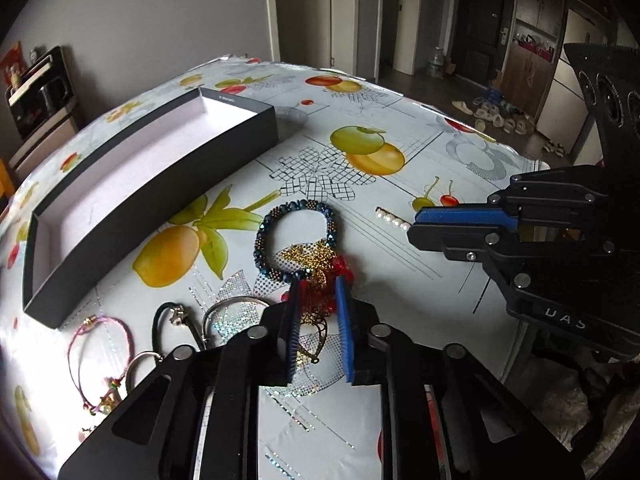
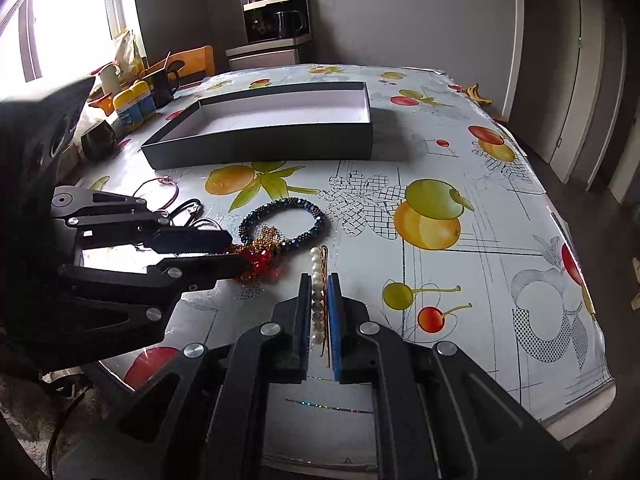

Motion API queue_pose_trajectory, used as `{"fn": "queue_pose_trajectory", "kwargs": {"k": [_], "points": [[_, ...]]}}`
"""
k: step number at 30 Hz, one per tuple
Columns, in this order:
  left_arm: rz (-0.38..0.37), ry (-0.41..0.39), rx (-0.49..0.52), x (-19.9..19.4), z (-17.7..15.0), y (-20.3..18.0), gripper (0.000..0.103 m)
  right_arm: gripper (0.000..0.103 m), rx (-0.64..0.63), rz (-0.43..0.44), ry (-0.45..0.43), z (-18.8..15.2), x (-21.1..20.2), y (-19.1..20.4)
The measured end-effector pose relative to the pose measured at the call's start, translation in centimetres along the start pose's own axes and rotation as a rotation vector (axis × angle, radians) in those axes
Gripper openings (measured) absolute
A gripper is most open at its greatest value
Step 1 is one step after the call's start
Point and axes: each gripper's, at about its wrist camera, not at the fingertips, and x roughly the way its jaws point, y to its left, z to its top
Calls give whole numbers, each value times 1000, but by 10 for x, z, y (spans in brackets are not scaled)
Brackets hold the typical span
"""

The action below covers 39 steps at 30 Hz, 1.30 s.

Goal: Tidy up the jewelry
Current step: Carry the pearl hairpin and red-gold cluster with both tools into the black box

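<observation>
A red-and-gold chain (image 1: pixel 320 280) is being clenched by the left gripper (image 1: pixel 318 284), mid-table (image 1: pixel 400 140) beside the blue bracelet (image 1: pixel 296 236); a pearl clip (image 2: pixel 318 300) is being pinched by the right gripper (image 2: pixel 319 280) toward the near edge.

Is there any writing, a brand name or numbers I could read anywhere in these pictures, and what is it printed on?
"UAS": pale letters, cut off by the picture's edge, on the black body of the right gripper, seen from the left wrist.
Small print on the inner wall of the black box: too small to read.
Labels on the yellow-capped containers by the window: blurred, unreadable.
</observation>
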Motion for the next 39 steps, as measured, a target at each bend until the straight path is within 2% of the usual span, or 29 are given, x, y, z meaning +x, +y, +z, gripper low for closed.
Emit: {"fn": "queue_pose_trajectory", "kwargs": {"k": [2, 8, 16, 23, 28, 33, 39], "points": [[9, -5, 8, 0, -1, -1, 7, 8, 4, -1, -6, 1, -1, -1], [-18, -61, -2, -18, 1, 1, 7, 8, 9, 1, -22, 2, -6, -2], [-13, -167, -39, -62, 21, 14, 7, 8, 11, 9, -52, 19, -12, -4], [88, -216, -56, -85, 43, 38, 7, 8, -30, -13, -90, 51, -16, 0], [166, -234, -86, -91, 56, 64, 7, 8, -22, 21, -114, 82, -14, 1], [248, -229, -143, -93, 65, 100, 7, 8, -25, 45, -122, 114, -7, 5], [336, -209, -179, -87, 77, 133, 7, 8, -37, 17, -139, 144, 4, 10]]}}
